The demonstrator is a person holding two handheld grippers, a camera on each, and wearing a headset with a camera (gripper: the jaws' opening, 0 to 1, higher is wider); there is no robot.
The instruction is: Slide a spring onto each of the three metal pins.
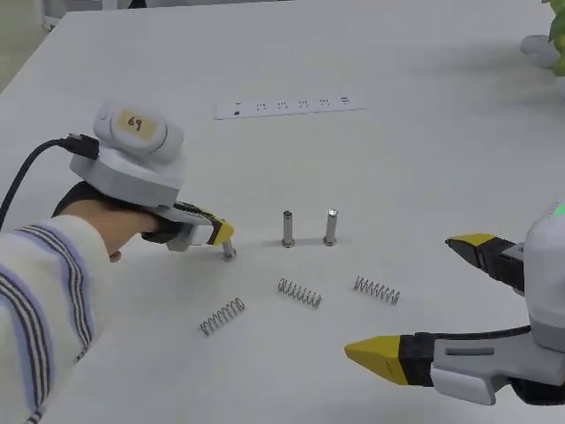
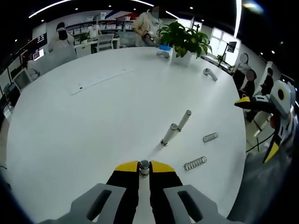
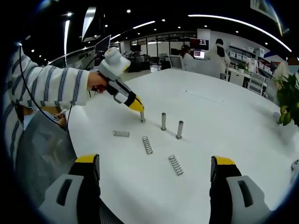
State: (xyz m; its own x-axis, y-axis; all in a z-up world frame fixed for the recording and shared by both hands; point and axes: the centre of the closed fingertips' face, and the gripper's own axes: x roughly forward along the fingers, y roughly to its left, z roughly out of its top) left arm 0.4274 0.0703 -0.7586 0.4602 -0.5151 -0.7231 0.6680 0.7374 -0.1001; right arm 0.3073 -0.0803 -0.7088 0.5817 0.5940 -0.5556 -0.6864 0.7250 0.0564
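Note:
Three metal pins stand in a row on the white table (image 1: 424, 132). My left gripper (image 1: 222, 235) is shut on the left pin (image 1: 229, 250), whose top shows between the yellow fingertips (image 2: 144, 166). The middle pin (image 1: 288, 228) and the right pin (image 1: 331, 226) stand free. Three springs lie in front of them: a left spring (image 1: 222, 315), a middle spring (image 1: 299, 292) and a right spring (image 1: 377, 290). My right gripper (image 1: 424, 300) hovers open at the near right, apart from the springs, nothing between its fingers (image 3: 86, 172).
A white power strip (image 1: 289, 107) lies farther back on the table. A potted plant (image 2: 182, 41) stands at the far edge. People and desks fill the room behind the table. A chair (image 3: 42, 149) sits by the table's near side.

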